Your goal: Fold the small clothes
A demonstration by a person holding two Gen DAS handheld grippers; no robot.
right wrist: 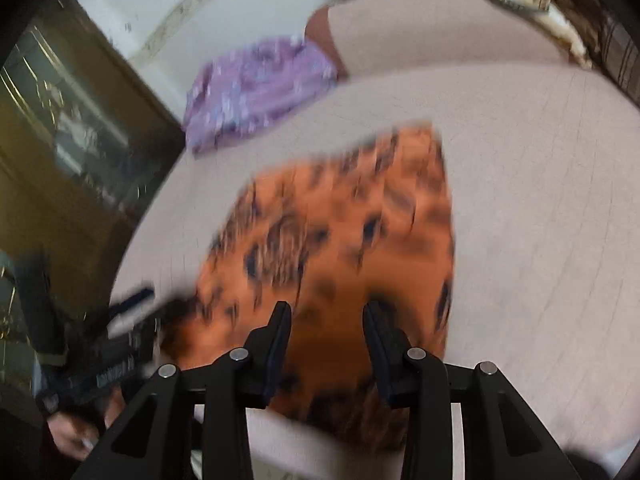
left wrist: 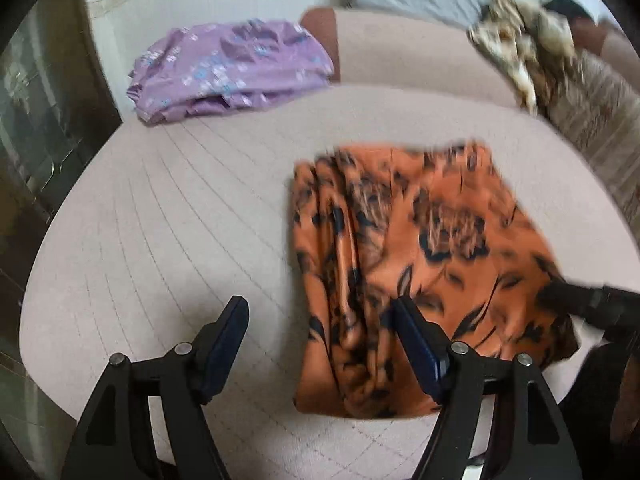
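An orange garment with a black flower print [left wrist: 404, 264] lies folded on the pale pink cushioned surface [left wrist: 180, 220]. My left gripper [left wrist: 320, 312] is open and empty above the garment's near left edge. In the left wrist view the right gripper [left wrist: 592, 304] shows at the garment's right edge. In the right wrist view my right gripper [right wrist: 326, 312] is open, hovering over the near part of the blurred orange garment [right wrist: 344, 232]. The left gripper [right wrist: 120, 336] shows at lower left beside the garment.
A folded purple flowered cloth [left wrist: 232, 68] lies at the far left of the cushion; it also shows in the right wrist view [right wrist: 256, 92]. A beige patterned cloth [left wrist: 520, 48] is heaped at the far right. A dark glass cabinet [right wrist: 68, 132] stands at left.
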